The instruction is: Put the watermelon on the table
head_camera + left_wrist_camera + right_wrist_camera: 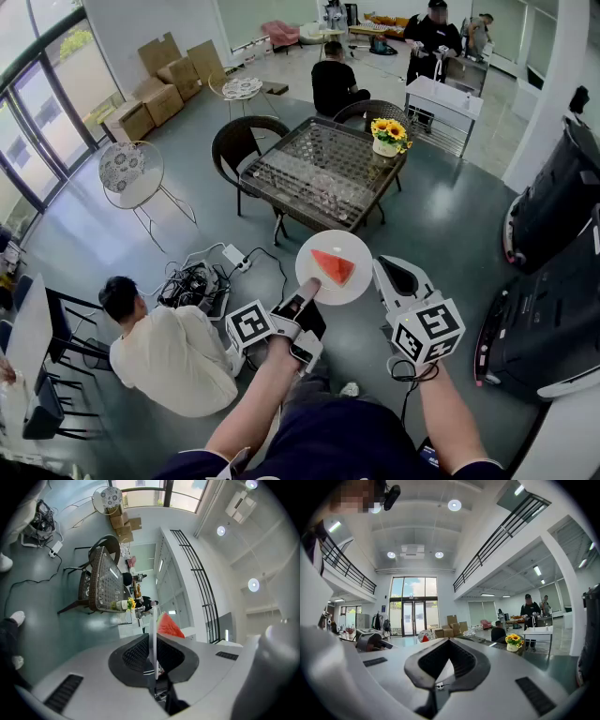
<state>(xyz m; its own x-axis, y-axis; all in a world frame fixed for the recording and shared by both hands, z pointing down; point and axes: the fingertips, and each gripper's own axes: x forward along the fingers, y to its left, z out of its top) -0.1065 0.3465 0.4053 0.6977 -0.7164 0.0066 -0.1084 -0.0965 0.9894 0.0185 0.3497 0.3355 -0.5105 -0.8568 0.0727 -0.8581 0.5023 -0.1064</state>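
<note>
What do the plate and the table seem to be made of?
Plate: looks like white glazed ceramic or plastic; smooth, plain, thin-edged. Table: dark woven wicker-like frame, probably under clear glass, since the top reflects light.

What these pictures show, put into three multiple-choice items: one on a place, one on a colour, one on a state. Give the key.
1. The sunflowers stand: A on the floor; B on the table; C on a chair.
2. The plate is: A white; B blue; C black.
3. The left gripper is: A open and empty; B shut on the plate's rim; C shut on a cable.

Key:
1. B: they sit at the table's corner.
2. A: white shows all round the watermelon.
3. B: the left gripper view shows the rim clamped in its jaws.
</note>
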